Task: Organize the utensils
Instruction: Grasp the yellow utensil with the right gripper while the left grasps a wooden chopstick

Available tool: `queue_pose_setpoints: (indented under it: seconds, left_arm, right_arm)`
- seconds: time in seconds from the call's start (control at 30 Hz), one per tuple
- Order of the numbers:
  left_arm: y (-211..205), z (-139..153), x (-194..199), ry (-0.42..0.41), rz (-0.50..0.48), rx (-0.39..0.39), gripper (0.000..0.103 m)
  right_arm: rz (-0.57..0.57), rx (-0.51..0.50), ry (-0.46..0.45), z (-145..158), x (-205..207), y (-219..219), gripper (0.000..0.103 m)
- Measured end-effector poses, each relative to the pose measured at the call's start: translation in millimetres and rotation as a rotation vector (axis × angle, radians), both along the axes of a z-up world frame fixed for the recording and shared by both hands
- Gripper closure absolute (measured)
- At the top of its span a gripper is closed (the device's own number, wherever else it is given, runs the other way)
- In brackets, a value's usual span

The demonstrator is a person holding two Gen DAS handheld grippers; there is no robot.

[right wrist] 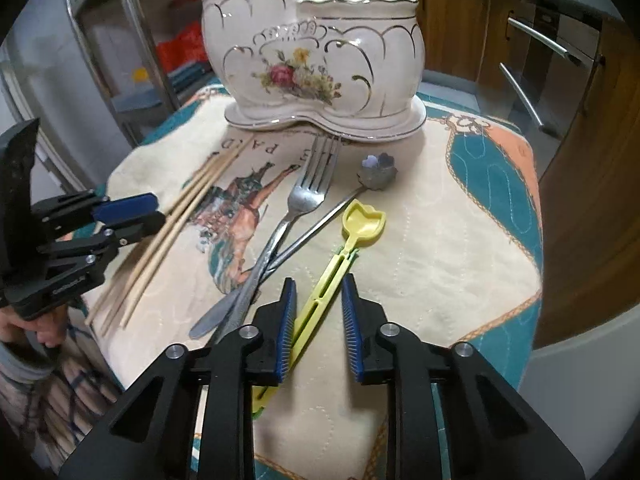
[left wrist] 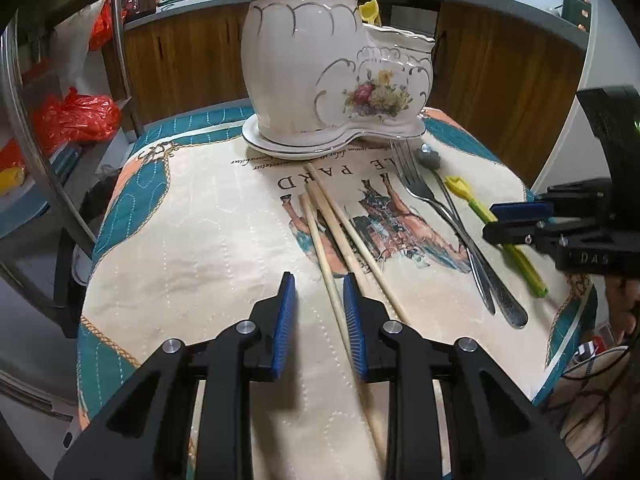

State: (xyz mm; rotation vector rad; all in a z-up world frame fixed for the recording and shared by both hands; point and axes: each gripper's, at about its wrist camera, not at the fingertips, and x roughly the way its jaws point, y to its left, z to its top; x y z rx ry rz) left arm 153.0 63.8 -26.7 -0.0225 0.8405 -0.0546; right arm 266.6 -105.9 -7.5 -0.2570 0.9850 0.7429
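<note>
Partly done: ceramic holder at the bench's far edge already has some utensils standing in it. Left on the cloth: four chopsticks, one fork, one flower-end spoon, one yellow spoon. Left gripper fingers straddle a chopstick, right gripper the yellow handle; both unclenched, not gripping yet.

I read "LE PARD" upside down on the cloth, twelve o'clock; "DAS" on right gripper, three o'clock.
</note>
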Motion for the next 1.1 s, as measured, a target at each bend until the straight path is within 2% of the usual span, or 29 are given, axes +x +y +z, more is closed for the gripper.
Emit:
queue_pose_setpoints:
  seconds: [0.13, 0.27, 0.47, 0.63, 0.77, 0.97, 1.03, 1.1]
  left_arm:
    - [1, 3, -1, 0.043, -0.001, 0.037, 0.092]
    - [5, 7, 0, 0.088, -0.012, 0.061, 0.097]
    - [12, 9, 4, 0.162, -0.037, 0.064, 0.098]
    - [9, 14, 21, 0.303, -0.099, 0.100, 0.098]
    - [3, 15, 32, 0.412, -0.150, 0.161, 0.098]
    - [-9, 11, 33, 0.513, -0.200, 0.281, 0.098]
    - [-10, 11, 33, 0.526, -0.204, 0.293, 0.098]
    - [-9, 12, 32, 0.526, -0.203, 0.288, 0.098]
  right_arm:
    - [0.012, -0.051, 0.035, 1, 1, 6, 0.080]
    - [0.027, -0.100, 0.052, 3, 0, 9, 0.081]
    - [0.033, -0.200, 0.063, 6, 4, 4, 0.082]
    - [0.040, -0.325, 0.090, 8, 15, 9, 0.082]
    - [0.069, -0.418, 0.122, 7, 20, 23, 0.082]
    - [0.085, -0.482, 0.165, 5, 27, 32, 0.084]
    - [0.093, -0.477, 0.178, 4, 27, 32, 0.091]
    - [0.094, -0.468, 0.183, 4, 29, 34, 0.092]
